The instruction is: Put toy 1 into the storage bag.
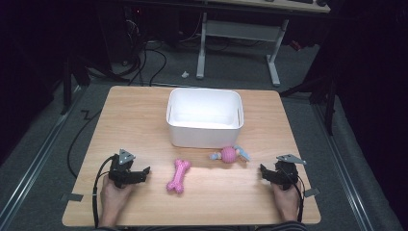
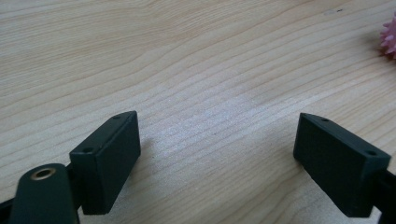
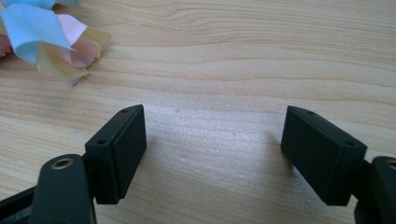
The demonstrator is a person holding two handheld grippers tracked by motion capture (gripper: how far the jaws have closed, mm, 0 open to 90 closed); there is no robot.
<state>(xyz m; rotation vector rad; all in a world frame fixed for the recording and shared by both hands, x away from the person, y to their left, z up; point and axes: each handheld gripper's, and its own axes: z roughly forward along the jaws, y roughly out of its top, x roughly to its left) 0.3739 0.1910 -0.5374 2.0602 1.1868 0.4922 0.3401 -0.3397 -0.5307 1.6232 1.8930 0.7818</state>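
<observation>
**Both tongs wide apart, toys lying free on desk**

My left tongs [image 1: 144, 172] rest low on the desk [image 1: 144, 110] at about 8 o'clock, jaws spread wide with bare wood between them, holding nothing. In the left gripper view they [image 2: 217, 154] point toward the pink bone toy [image 1: 179, 176], whose edge [image 2: 388, 39] pokes in at 2 o'clock. The bone lies flat near desk centre, slightly toward 6 o'clock, just beside my left tongs but not touching.

My right tongs [image 1: 263, 171] sit at about 4 o'clock, jaws also spread, gripping nothing. The right gripper view shows them [image 3: 212, 149] over bare wood, with the ribbon tails [image 3: 56, 37] of the pink ball toy [image 1: 229, 154] at 11 o'clock, apart from the jaws.

The ball toy lies between the bone and my right tongs, just in front of the white bin [image 1: 204, 137]. The bin stands upright past desk centre, toward 12 o'clock; I can see nothing in it.
</observation>
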